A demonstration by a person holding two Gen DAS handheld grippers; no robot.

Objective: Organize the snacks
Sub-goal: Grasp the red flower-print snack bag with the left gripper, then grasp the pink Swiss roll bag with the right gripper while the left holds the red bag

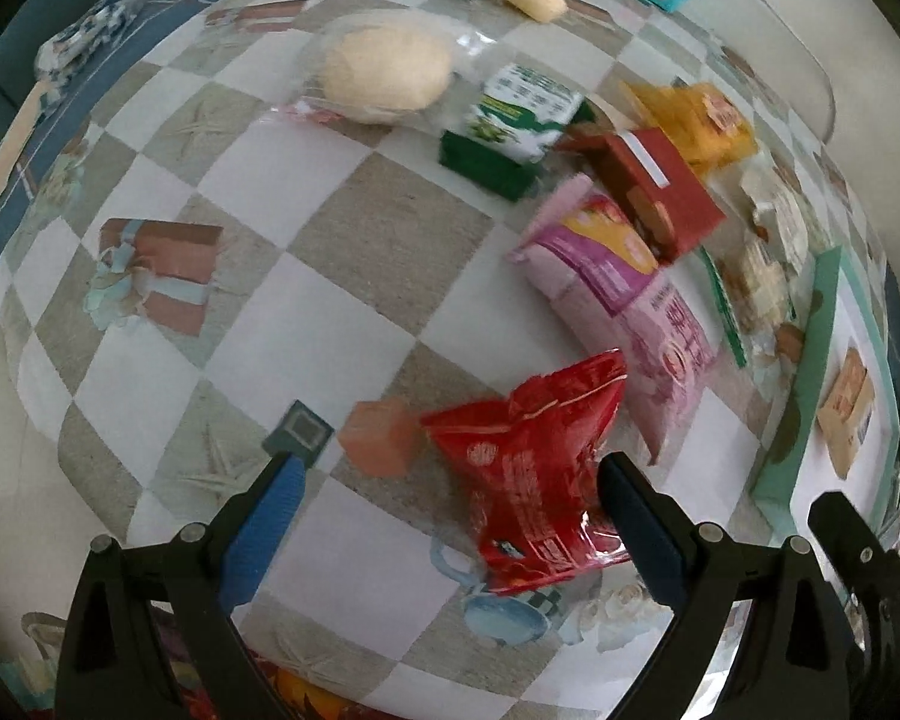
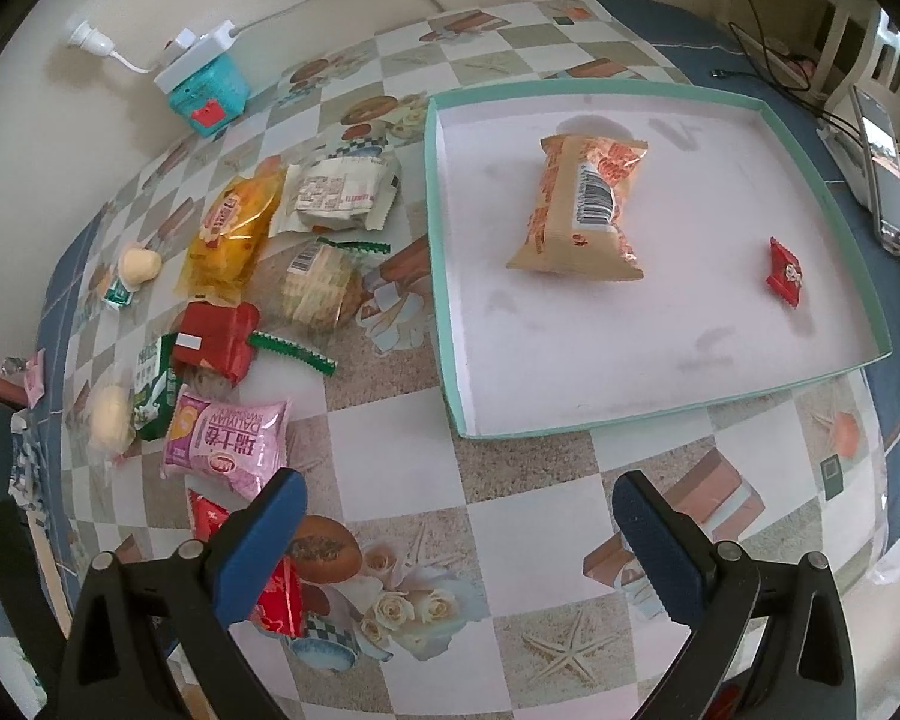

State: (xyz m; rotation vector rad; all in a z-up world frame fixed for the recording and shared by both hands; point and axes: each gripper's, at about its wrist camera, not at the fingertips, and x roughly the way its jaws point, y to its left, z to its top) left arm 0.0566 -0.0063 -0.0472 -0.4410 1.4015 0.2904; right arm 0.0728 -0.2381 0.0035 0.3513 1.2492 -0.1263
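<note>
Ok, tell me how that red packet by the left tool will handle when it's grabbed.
The red packet is probably floppy: its film is crinkled and puffed. It likely weighs little for its size. The glossy wrap may slip, so the left tool, open around it, should pinch the body rather than the sealed edge.

So the tray [image 2: 450,276] sits on the bench [image 2: 510,480] with a snack bag [image 2: 582,204] in the middle and a small candy [image 2: 787,273] to its right. Left of the tray lies a pile of snack packets [image 2: 234,300], a box [image 2: 207,93] behind them by the wall.

Checkered tablecloth [image 2: 510,432] carries teal tray [image 2: 444,276], scattered snack packets, teal box [image 2: 210,93].
</note>
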